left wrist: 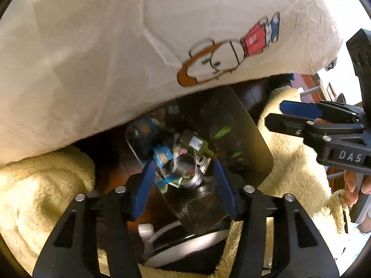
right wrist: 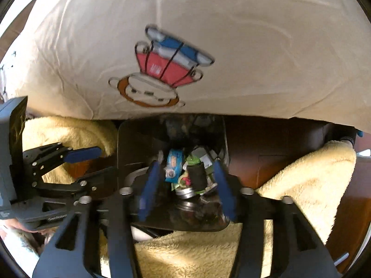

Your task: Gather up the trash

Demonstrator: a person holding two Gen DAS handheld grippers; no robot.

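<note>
While both sets of fingers hang pointing steeply down over the bin, neither one is actually holding anything. The left gripper (left wrist: 184, 179) has its blue-padded fingers (left wrist: 145, 187) spread a moderate way apart with nothing pinched between them, just the pile of trash (left wrist: 178, 162) visible in the gap below. Same deal with the right gripper (right wrist: 186, 186): blue fingers (right wrist: 149, 188) parted about as much, nothing clamped, trash (right wrist: 185, 173) showing through underneath.

The trash sits inside a dark see-through bin (left wrist: 243, 148), and it's a jumble: a blue snack wrapper (left wrist: 162, 156), a small green bottle (left wrist: 194, 144), something round and metallic like a can or lid (left wrist: 185, 170), and scraps I can't make out because of blur. In the right wrist view the blue wrapper (right wrist: 174, 165) and a dark cylinder (right wrist: 197, 177) stand out near the bin's (right wrist: 129, 143) near edge.

Each gripper shows up in the other's camera, off to the side of the bin, with a hand (left wrist: 354, 186) on the right one's handle.

Around the bin is fluffy cream-yellow fabric (right wrist: 313, 185), maybe a blanket or rug, over a reddish-brown wood floor (right wrist: 262, 148). Above it all hangs a big white sheet (left wrist: 92, 58) with a cartoon monkey print (left wrist: 227, 55), covering the far edge of the bin. A white plug and cable (left wrist: 148, 230) lie near the bin's base.
</note>
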